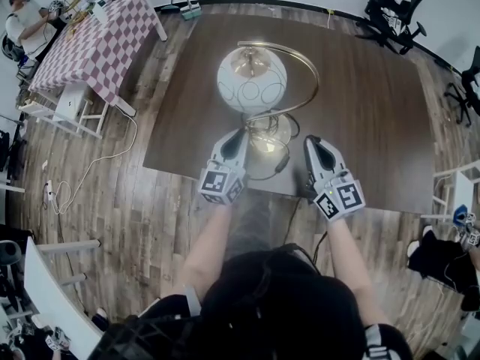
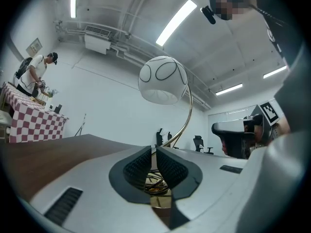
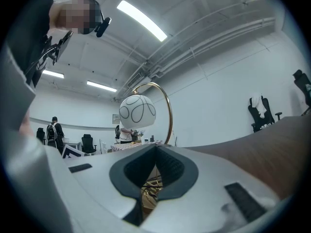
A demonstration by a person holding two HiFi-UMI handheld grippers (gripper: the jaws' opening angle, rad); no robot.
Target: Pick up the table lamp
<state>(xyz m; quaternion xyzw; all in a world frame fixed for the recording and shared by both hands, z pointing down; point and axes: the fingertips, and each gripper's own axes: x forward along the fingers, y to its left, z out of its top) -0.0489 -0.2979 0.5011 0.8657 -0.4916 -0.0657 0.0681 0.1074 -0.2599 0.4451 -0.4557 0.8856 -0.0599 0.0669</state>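
Table lamp (image 1: 252,79) stands upright on the worktop (image 1: 375,111). Left gripper (image 1: 234,136), near its base, and right gripper (image 1: 313,142) are closed, empty.

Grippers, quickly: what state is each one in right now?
Left gripper: closed on the thin stem of the lamp.
Right gripper: closed, holding nothing.

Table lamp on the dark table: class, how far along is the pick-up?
Done: the left gripper and right gripper sit either side of the lamp's round gold base. In hand: nothing; both sets of fingers look closed, no lamp between them. Left: grip the white-globe, gold-armed table lamp, standing on the dark brown table, and lift.
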